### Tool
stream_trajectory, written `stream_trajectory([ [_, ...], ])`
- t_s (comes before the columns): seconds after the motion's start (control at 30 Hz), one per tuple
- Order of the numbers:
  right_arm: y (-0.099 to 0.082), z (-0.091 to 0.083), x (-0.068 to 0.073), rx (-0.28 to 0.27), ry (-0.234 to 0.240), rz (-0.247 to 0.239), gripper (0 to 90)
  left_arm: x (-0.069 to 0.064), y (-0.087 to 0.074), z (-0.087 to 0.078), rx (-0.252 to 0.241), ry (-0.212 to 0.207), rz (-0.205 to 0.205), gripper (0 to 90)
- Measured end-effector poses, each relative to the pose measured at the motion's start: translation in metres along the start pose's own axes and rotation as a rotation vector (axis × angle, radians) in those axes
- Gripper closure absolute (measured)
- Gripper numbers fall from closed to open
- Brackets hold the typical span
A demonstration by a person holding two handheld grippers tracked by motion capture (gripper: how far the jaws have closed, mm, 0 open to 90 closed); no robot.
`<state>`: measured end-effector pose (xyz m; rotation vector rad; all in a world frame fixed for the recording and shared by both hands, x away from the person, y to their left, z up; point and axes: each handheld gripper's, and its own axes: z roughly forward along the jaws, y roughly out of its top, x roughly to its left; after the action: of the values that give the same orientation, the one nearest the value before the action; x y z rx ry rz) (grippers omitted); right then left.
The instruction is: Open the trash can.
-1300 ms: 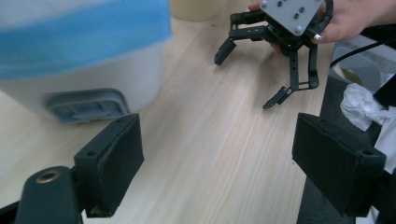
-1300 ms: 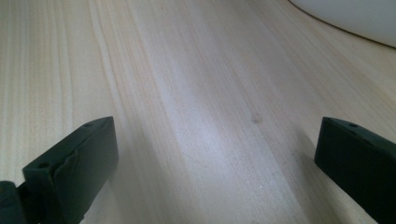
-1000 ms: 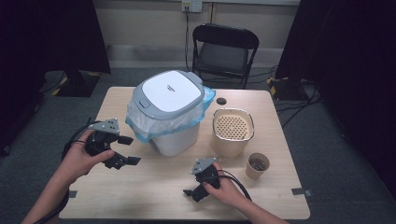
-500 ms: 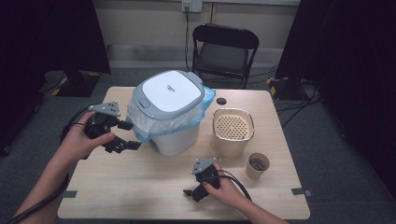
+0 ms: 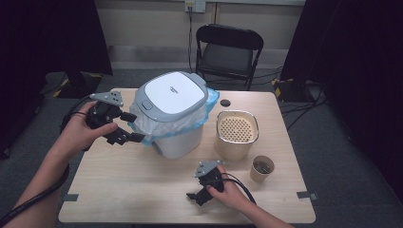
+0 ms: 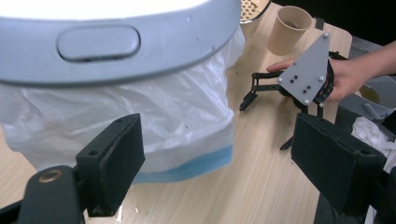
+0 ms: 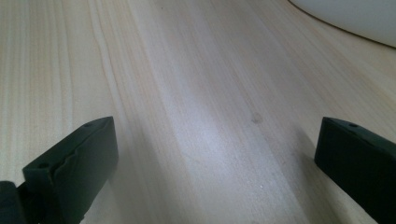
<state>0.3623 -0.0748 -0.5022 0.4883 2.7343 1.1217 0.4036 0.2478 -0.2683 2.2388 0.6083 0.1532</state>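
bin (image 5: 173, 118) stands in the middle of the table (image 5: 142, 190), a bit to the far side. its white lid (image 5: 171, 92) is down. a thin white bag (image 5: 204, 111) with a blue edge sits inside the bin, and its top hangs out all round under the lid.

right of the bin stands a tan pot (image 5: 236, 142) with a tray full of small holes in its top. near it, on the right, is a paper cup (image 5: 262, 168) with something dark at the bottom.

the left gripper (image 5: 138, 128) is up in the air, just beside the left side of the bag. its jaws stand wide apart and hold nothing; the bag is in front of them, not between them. the right gripper (image 5: 196, 197) lies low on the table at the near side, well apart from the bin. its jaws are wide apart too, with bare wood between them.

a second ago the left gripper was lower and nearer the person, away from the bag. now it has come up and in toward the bin. the right gripper, the bin, the pot and the cup are where they were.
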Motion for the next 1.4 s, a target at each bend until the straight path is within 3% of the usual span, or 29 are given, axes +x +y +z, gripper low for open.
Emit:
stream_trajectory([
  [0.2, 0.0, 0.0, 0.0, -0.002, 0.001, 0.002, 0.0, 0.001, 0.012, 0.0, 0.005, 0.003, 0.01, 16.7],
  [0.47, 0.0, 0.0, 0.0, 0.0, 0.003, 0.001, 0.0, 0.004, 0.028, -0.004, -0.027, 0.018, 0.008, 16.7],
  [0.87, 0.0, 0.0, 0.0, 0.0, 0.003, 0.001, 0.0, 0.008, 0.045, 0.004, -0.007, 0.007, 0.028, 16.8],
  [1.23, 0.0, 0.0, 0.0, -0.002, 0.003, 0.001, 0.0, 0.018, 0.047, 0.019, -0.004, 0.002, 0.022, 17.3],
  [1.4, 0.0, 0.0, 0.0, 0.001, 0.004, 0.005, 0.0, 0.022, 0.047, 0.02, -0.024, 0.002, 0.017, 17.3],
])
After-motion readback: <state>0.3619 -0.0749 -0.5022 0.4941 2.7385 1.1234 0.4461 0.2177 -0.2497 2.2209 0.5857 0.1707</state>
